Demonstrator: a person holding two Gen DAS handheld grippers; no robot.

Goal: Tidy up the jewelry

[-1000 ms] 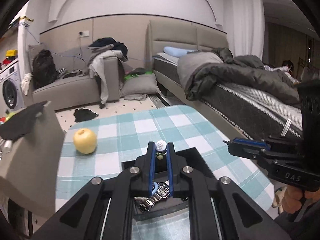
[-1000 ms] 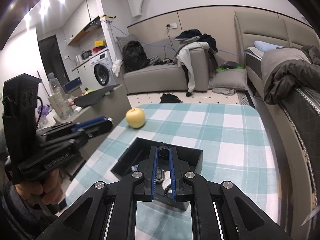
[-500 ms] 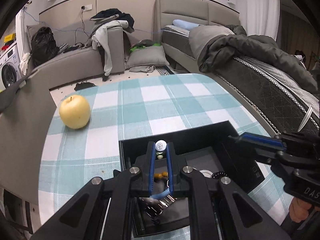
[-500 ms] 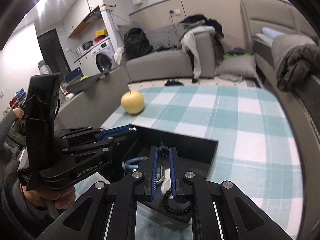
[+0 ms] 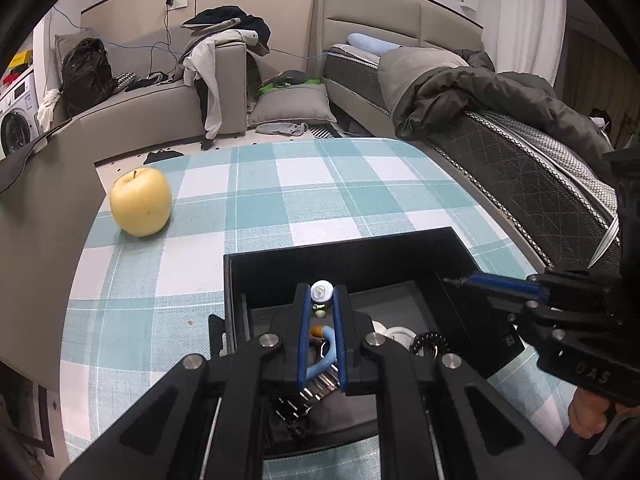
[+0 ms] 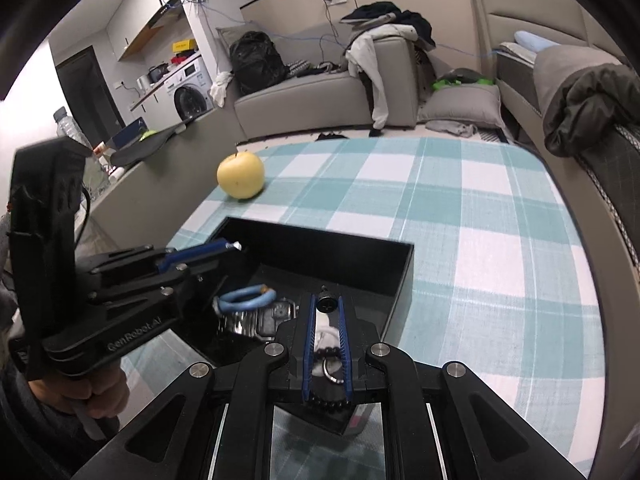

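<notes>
On the teal-checked tablecloth [image 5: 320, 184], a yellow apple [image 5: 141, 202] beside a black tray [image 5: 360, 248].

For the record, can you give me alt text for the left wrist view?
The left tool, shut on a small white-capped piece, hangs over an open black box of jewelry on a teal checked tablecloth. The right tool reaches in from the right; a yellow apple sits far left.

An open black box [image 5: 344, 256] sat on the checked tabletop [image 5: 280, 192]. Inside lay a blue bangle [image 6: 248, 298], a steel watch [image 6: 276, 318], a white ring [image 5: 398, 334] and black beads [image 5: 430, 342].
</notes>
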